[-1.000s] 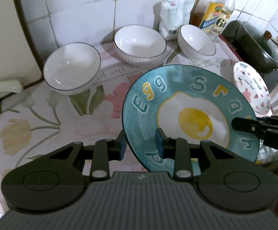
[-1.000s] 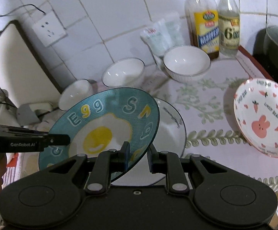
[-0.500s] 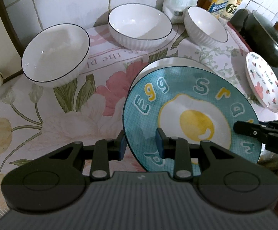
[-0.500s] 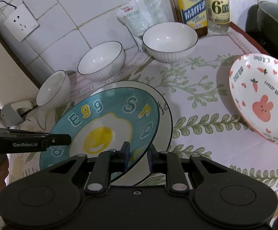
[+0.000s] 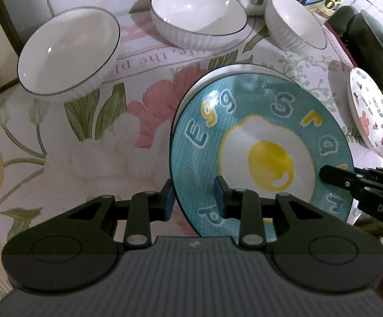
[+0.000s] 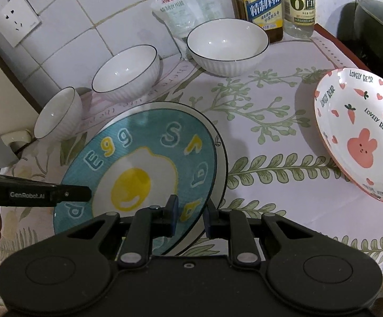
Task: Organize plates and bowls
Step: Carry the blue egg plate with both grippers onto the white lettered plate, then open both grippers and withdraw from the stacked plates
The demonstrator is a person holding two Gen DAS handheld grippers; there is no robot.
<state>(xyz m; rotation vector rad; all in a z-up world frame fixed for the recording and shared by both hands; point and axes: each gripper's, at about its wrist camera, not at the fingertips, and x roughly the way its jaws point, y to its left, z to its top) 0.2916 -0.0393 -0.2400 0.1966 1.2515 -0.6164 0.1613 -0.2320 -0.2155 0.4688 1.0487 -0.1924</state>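
Teal egg plate (image 5: 260, 142) pinched at opposite rims between left hand-held gripper (image 5: 194, 198) and right hand-held gripper (image 6: 190, 215).

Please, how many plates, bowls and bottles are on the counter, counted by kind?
Plates: 3 (blue egg plate, white plate under it, rabbit plate)
Bowls: 3, all white ()
Bottles: 2 ()
Total: 8

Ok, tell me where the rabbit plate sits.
In the right wrist view, the rabbit plate sits at the right edge of the floral cloth, apart from the egg plate.
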